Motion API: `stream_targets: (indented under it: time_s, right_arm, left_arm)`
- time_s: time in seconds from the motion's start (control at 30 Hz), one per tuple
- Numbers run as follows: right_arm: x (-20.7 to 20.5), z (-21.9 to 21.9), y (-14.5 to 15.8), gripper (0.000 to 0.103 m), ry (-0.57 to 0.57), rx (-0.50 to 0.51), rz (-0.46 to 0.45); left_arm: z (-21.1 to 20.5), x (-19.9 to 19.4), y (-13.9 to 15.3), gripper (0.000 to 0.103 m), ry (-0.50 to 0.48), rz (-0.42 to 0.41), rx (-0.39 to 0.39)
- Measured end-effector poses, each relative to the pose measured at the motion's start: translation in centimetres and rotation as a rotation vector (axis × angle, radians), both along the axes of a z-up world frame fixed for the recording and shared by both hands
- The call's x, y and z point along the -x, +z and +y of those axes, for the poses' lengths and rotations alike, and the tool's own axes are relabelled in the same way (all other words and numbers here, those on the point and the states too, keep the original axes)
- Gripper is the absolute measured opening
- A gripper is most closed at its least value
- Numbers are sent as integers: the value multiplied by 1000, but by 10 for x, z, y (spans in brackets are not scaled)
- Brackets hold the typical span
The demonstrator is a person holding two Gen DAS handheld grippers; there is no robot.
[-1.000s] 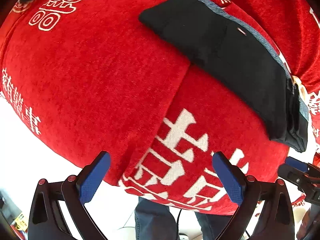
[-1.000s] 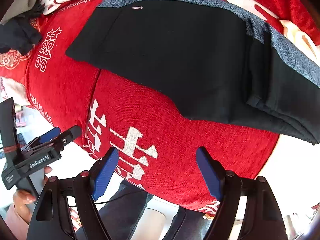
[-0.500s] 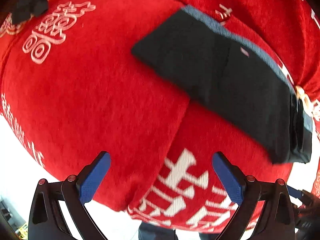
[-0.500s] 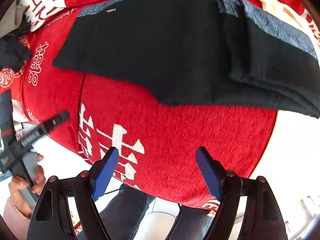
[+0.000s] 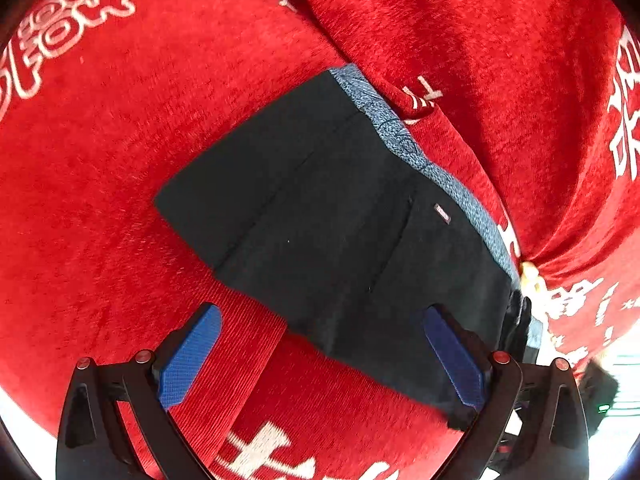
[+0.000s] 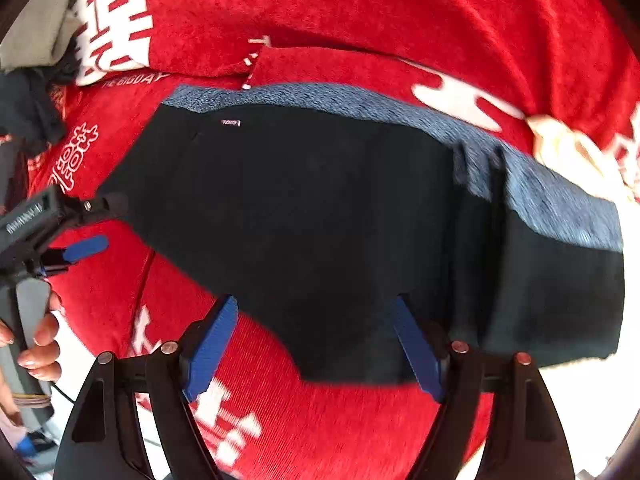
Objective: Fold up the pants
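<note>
The pants point(image 5: 340, 240) lay folded into a compact black slab on the red cover point(image 5: 120, 160), a plush cloth printed with white characters. In the left wrist view we saw the blue-grey waistband point(image 5: 420, 160) running along the slab's far edge, with a small label point(image 5: 443, 213) just inside it. Our left gripper point(image 5: 324, 356) had its jaws spread wide: one blue pad point(image 5: 192, 356) sat over bare red cloth, the other point(image 5: 454, 356) over the near right part of the black fabric. Whether the pads touched anything, we could not tell.

In the right wrist view the pants point(image 6: 320, 220) filled the middle of the frame, the waistband point(image 6: 400, 108) again on the far side and thicker stacked layers point(image 6: 540, 280) at the right end. Our right gripper point(image 6: 316, 348) was likewise parted and clasped nothing; its pads straddled the near edge of the fabric. At the left of this view we saw the other gripper point(image 6: 80, 232) close to the left end of the pants, held in a hand point(image 6: 36, 344). A heap of grey and dark clothes point(image 6: 36, 60) lay at the far left on the cover point(image 6: 360, 20).
</note>
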State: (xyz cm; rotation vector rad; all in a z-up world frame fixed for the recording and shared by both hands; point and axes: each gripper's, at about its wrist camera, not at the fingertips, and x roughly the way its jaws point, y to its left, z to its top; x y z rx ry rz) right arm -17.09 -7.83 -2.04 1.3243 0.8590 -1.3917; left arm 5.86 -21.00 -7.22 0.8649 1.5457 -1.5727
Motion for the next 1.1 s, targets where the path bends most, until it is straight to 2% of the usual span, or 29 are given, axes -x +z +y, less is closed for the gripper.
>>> stream_targets:
  time_s: [0.1, 0.27, 0.37, 0.57, 0.67, 0.7, 0.73, 0.77, 0.83, 0.93, 0.97, 1.03, 1.1]
  right_arm:
    - [4, 0, -25, 82, -19, -36, -23]
    - [-1, 9, -30, 85, -6, 9, -9]
    - [0, 8, -31, 86, -12, 9, -10]
    - [-1, 10, -33, 86, -17, 8, -20]
    - [-1, 10, -30, 86, -9, 12, -20]
    - [-1, 12, -29, 87, -9, 14, -21]
    - [-1, 13, -29, 88, -8, 17, -23]
    - [-1, 13, -29, 88, -5, 18, -23]
    - [-2, 14, -29, 88, 3, 15, -21]
    - [1, 11, -22, 88, -6, 7, -61]
    - [6, 12, -17, 88, -21, 11, -90]
    - [21, 12, -2, 88, -63, 33, -151]
    - [37, 7, 11, 88, -95, 47, -215]
  left_arm:
    - [2, -5, -13, 102, 45, 95, -46]
    - [-5, 5, -12, 102, 19, 196, -52]
    - [-8, 14, -11, 102, 4, 167, -40]
    - [-21, -10, -21, 102, 127, 221, -46]
    - [-24, 1, -18, 100, 118, 157, -30]
    - [-23, 7, -14, 92, 107, 121, -4]
    - [-22, 12, -10, 65, 85, 74, 24]
    - [-22, 19, -8, 47, 45, 6, 43]
    - [-19, 21, 1, 35, -4, -76, 96]
    - [-8, 41, 30, 32, -146, -202, 261]
    - [1, 56, 43, 32, -232, -280, 361]
    - [19, 79, 57, 32, -355, -387, 510]
    - [35, 99, 64, 32, -453, -469, 623]
